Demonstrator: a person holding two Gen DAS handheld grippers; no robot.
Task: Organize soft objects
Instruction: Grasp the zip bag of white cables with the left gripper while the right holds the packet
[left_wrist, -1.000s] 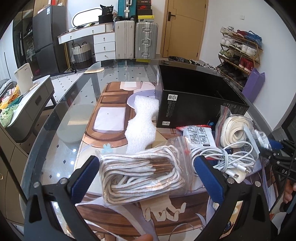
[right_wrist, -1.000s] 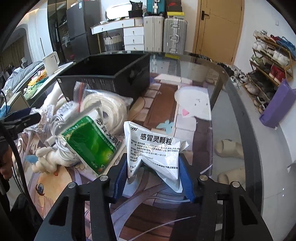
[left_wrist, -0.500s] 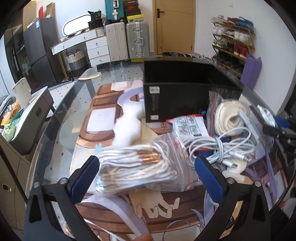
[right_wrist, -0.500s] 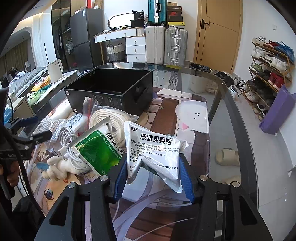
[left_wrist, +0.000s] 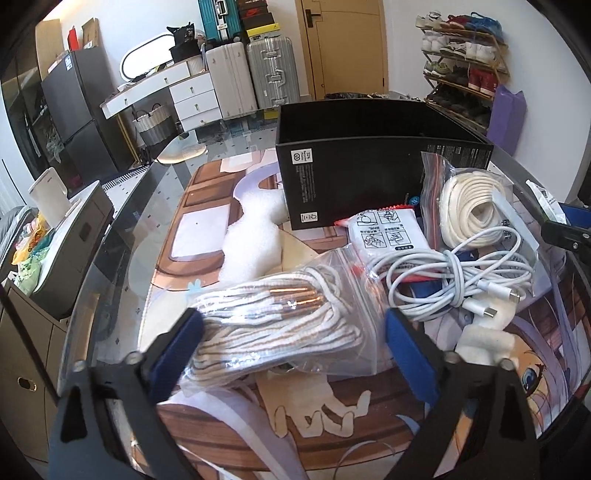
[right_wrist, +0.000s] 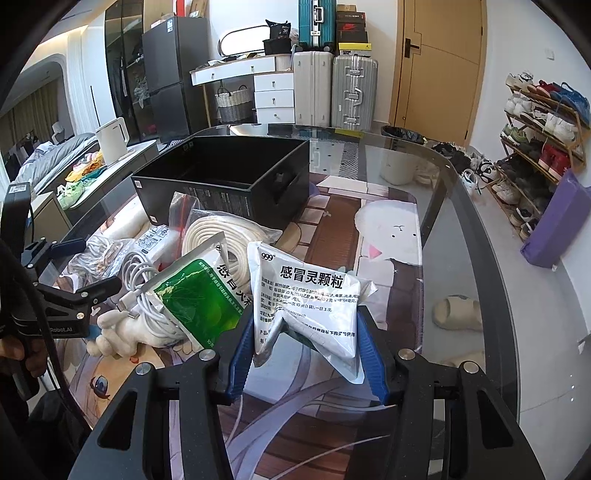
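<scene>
A clear zip bag of white-and-brown cord (left_wrist: 280, 317) lies on the glass table (left_wrist: 110, 258), between the blue pads of my left gripper (left_wrist: 291, 332). Its jaws are closing around the bag; the left pad meets the plastic edge and the right pad stands just beside it. My right gripper (right_wrist: 304, 336) is shut on a white medicine pouch (right_wrist: 306, 291) and holds it upright above the table. A green pouch (right_wrist: 199, 295) leans on the pile beside it. The open black box (right_wrist: 229, 177) stands behind the pile.
A bagged white hose coil (left_wrist: 469, 206), a tangled white charging cable (left_wrist: 443, 273), a small printed packet (left_wrist: 384, 232) and white foam (left_wrist: 251, 243) lie around the box. A picture mat (left_wrist: 295, 424) covers the table. Shoe rack (right_wrist: 543, 129) and suitcases stand beyond.
My left gripper has shifted toward the pile and rolled a little, and its jaws have narrowed around the cord bag. The right gripper keeps its hold on the white pouch.
</scene>
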